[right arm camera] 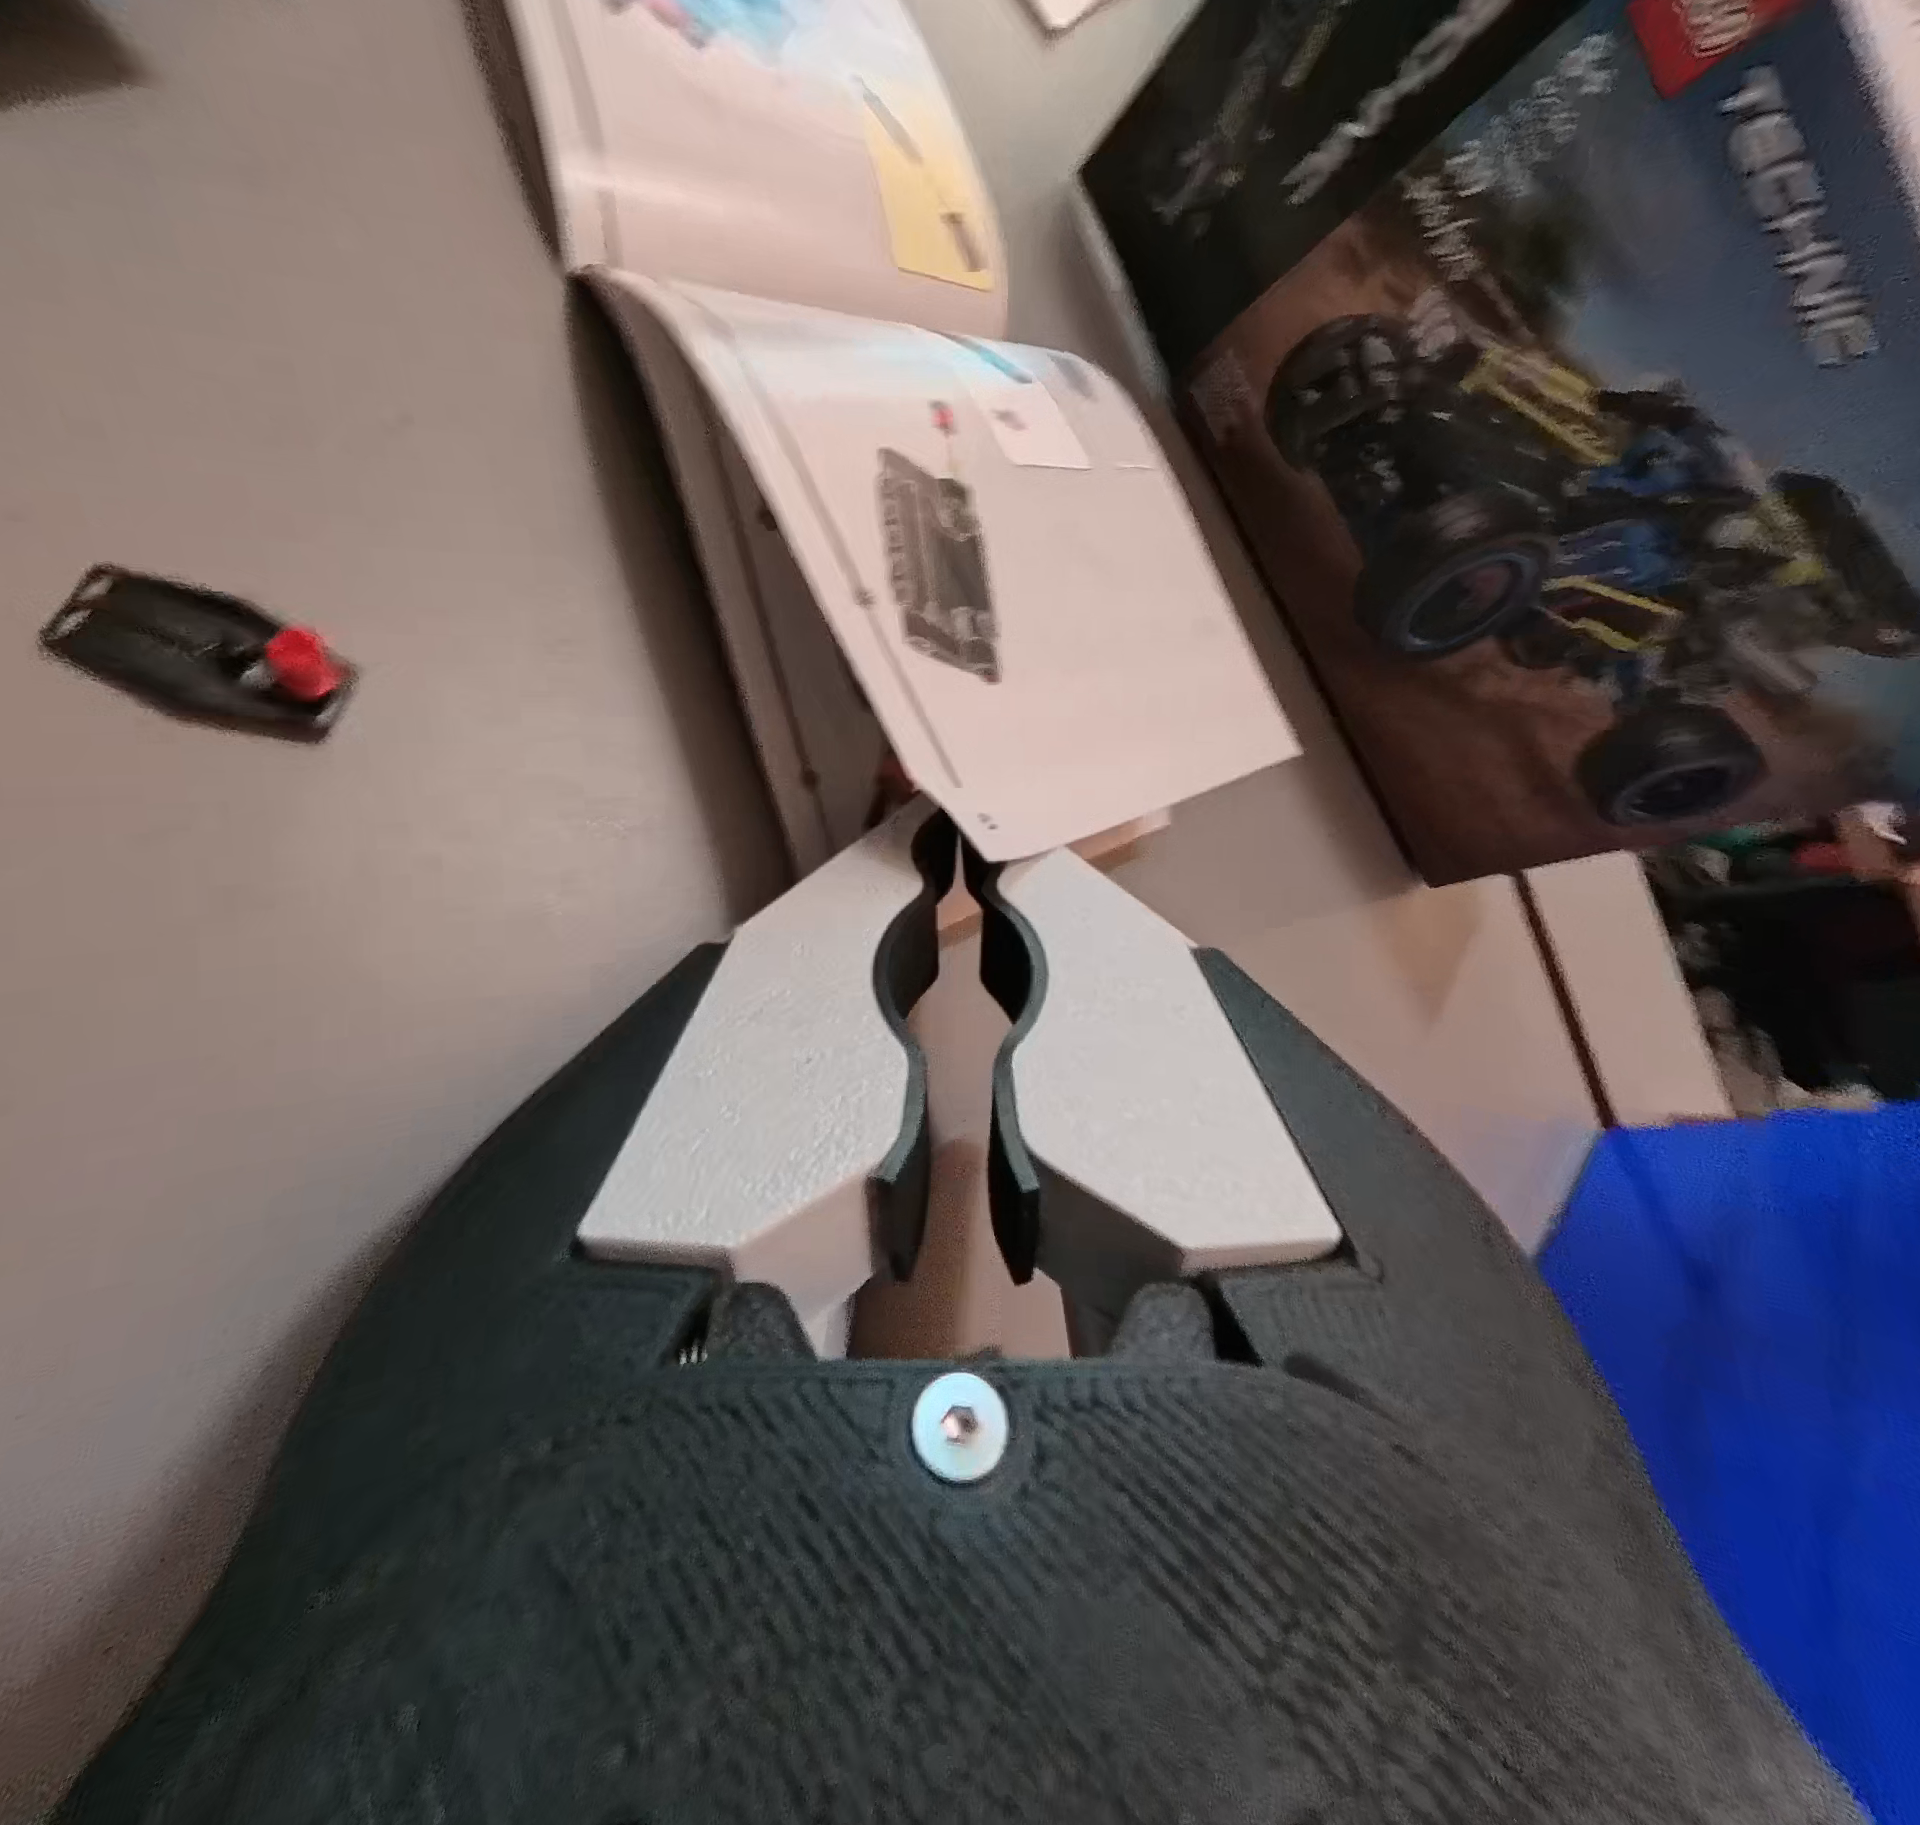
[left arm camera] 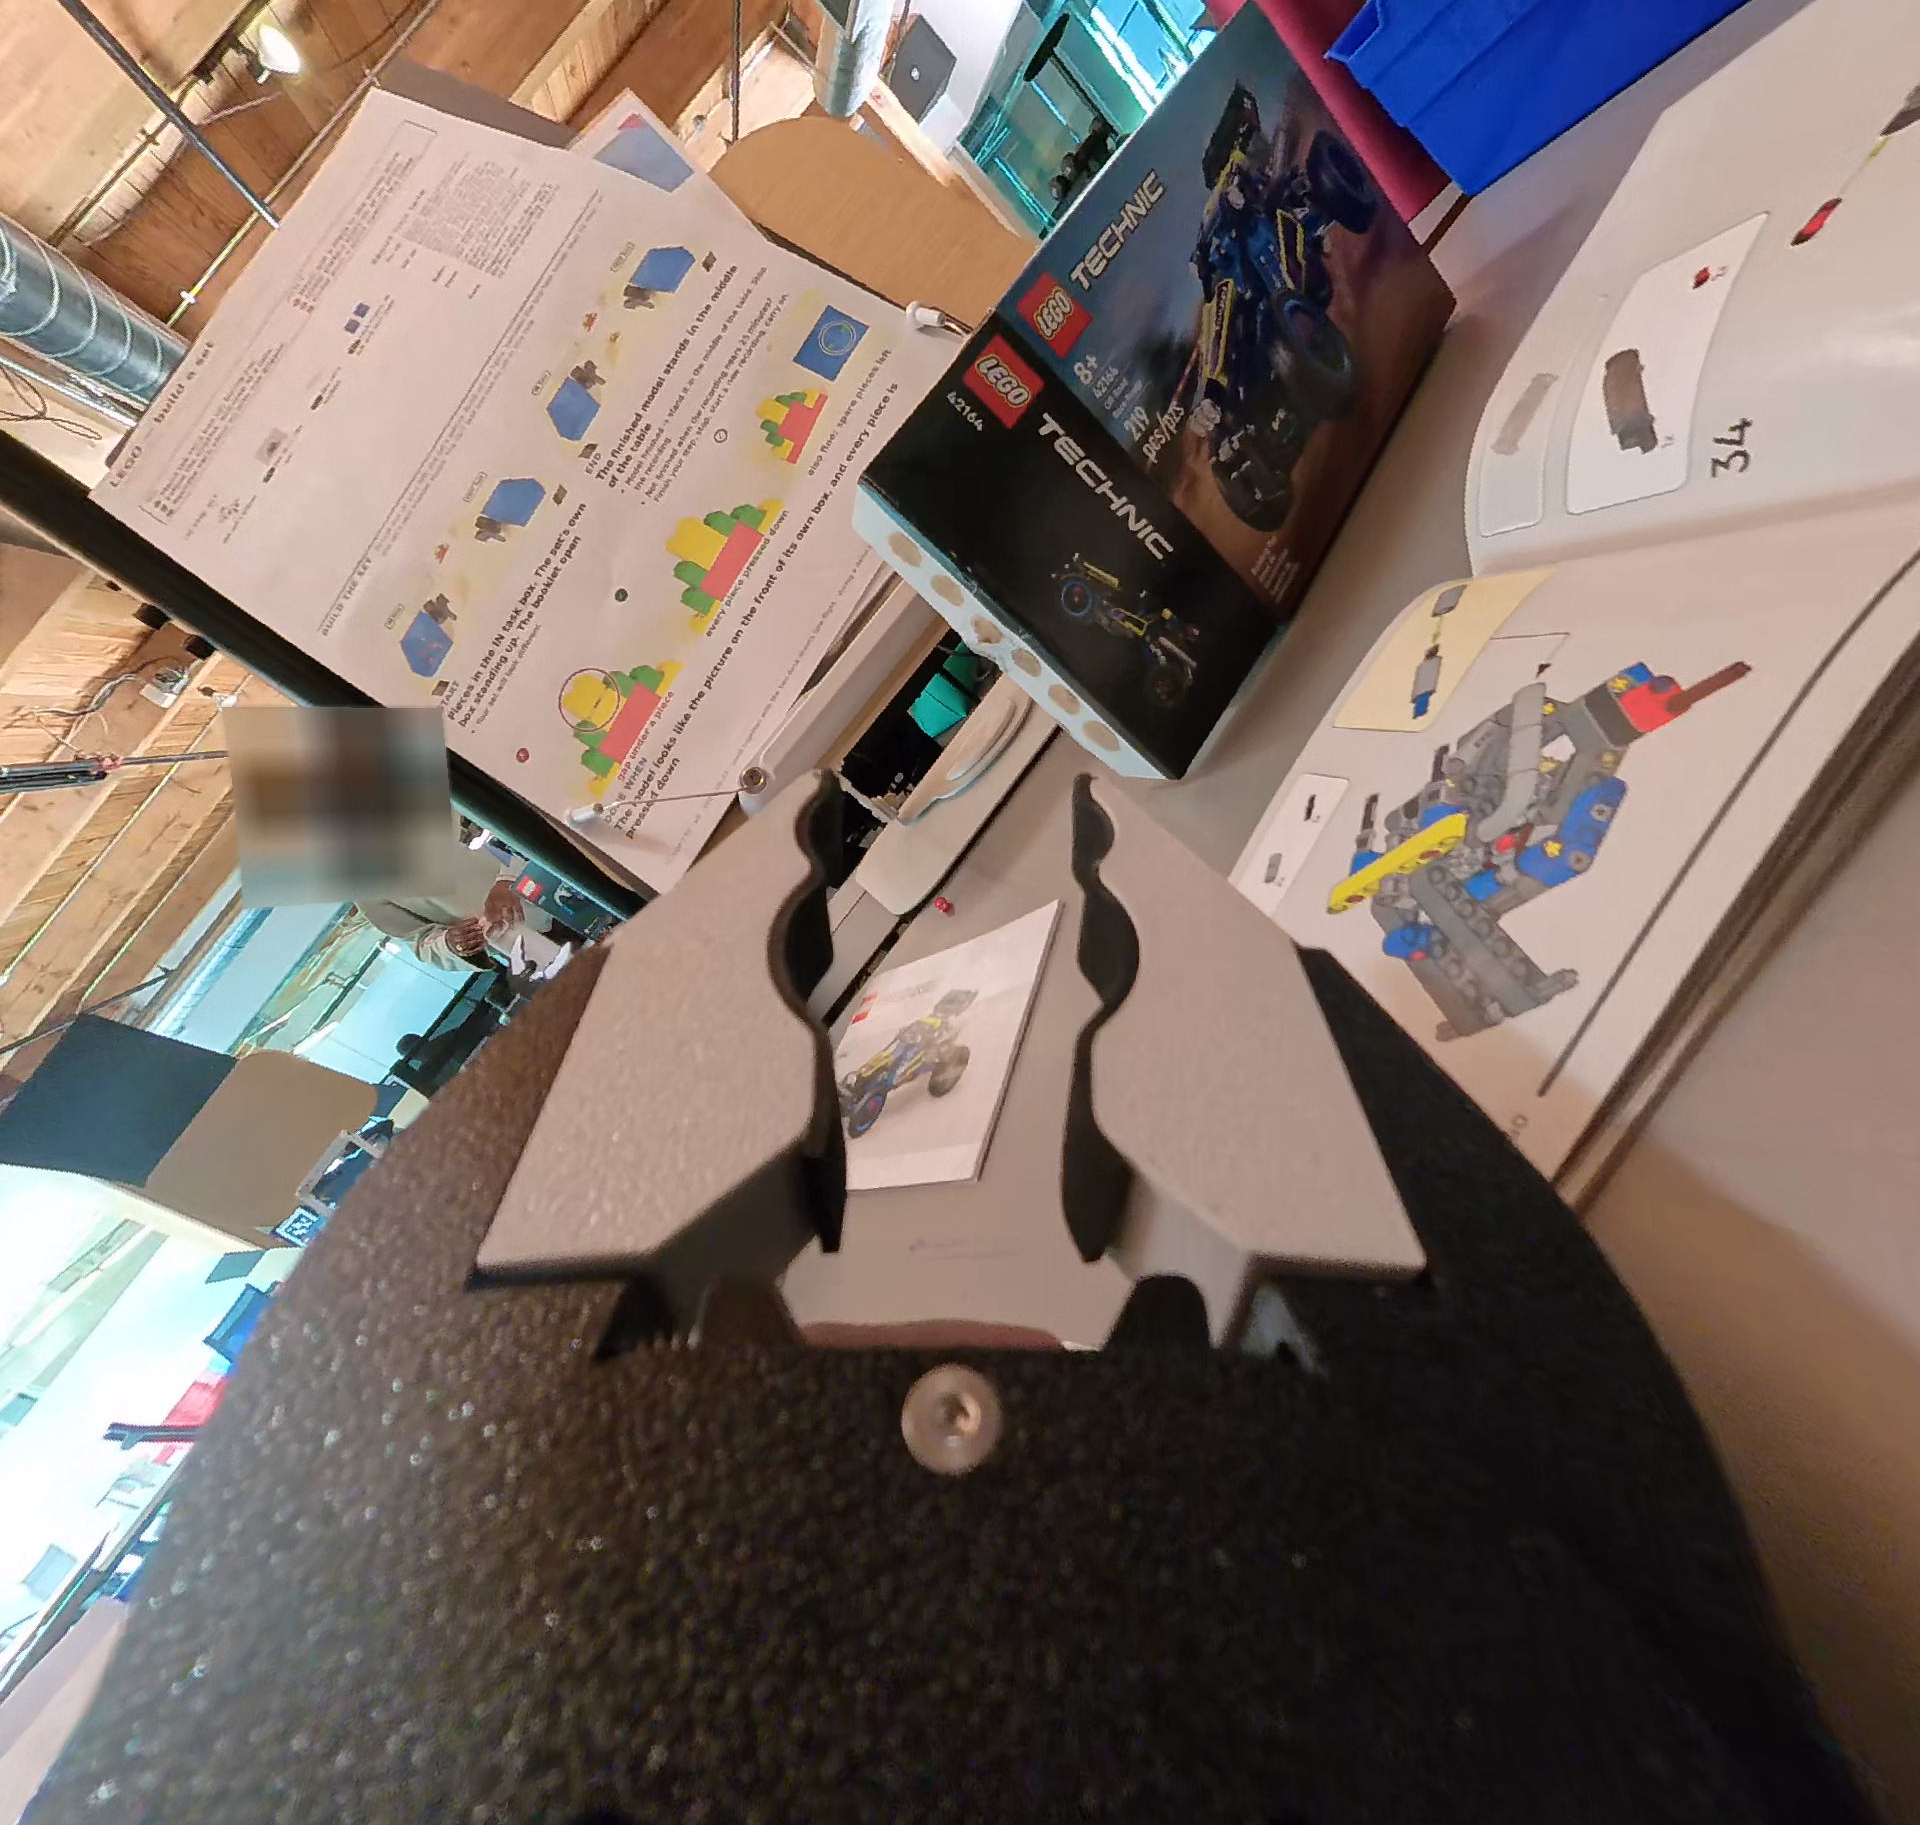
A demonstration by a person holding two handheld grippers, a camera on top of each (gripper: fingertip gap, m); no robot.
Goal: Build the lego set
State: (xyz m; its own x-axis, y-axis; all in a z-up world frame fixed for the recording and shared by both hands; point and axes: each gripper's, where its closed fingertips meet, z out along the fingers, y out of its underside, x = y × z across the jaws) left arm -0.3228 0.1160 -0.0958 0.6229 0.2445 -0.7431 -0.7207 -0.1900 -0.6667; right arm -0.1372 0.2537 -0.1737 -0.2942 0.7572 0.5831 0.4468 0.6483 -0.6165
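Right hand-held gripper (right arm camera: 961, 845): fingertips pinched on lifted page (right arm camera: 1039, 632) corner of open booklet (right arm camera: 748, 144). Left hand-held gripper (left arm camera: 951, 819): apart, holding nothing, above counter (left arm camera: 1714, 1360). Box (left arm camera: 1195, 425) upright.

The left gripper (left arm camera: 951, 809) has a black body with a coarse, pebbled surface; one silver hex-socket screw on a washer (left arm camera: 951, 1414) sits on its midline; its two fingers (left arm camera: 686, 1048) are flat, matt grey wedges with a grainy finish, each lined on the inner side with a black pad cut in a wavy, scalloped outline. The right gripper (right arm camera: 958, 840) has the same build; its black shell shows fine ribbed print lines; its screw and washer (right arm camera: 958, 1430) look bright silver; its fingers (right arm camera: 769, 1079) appear paler, almost white.
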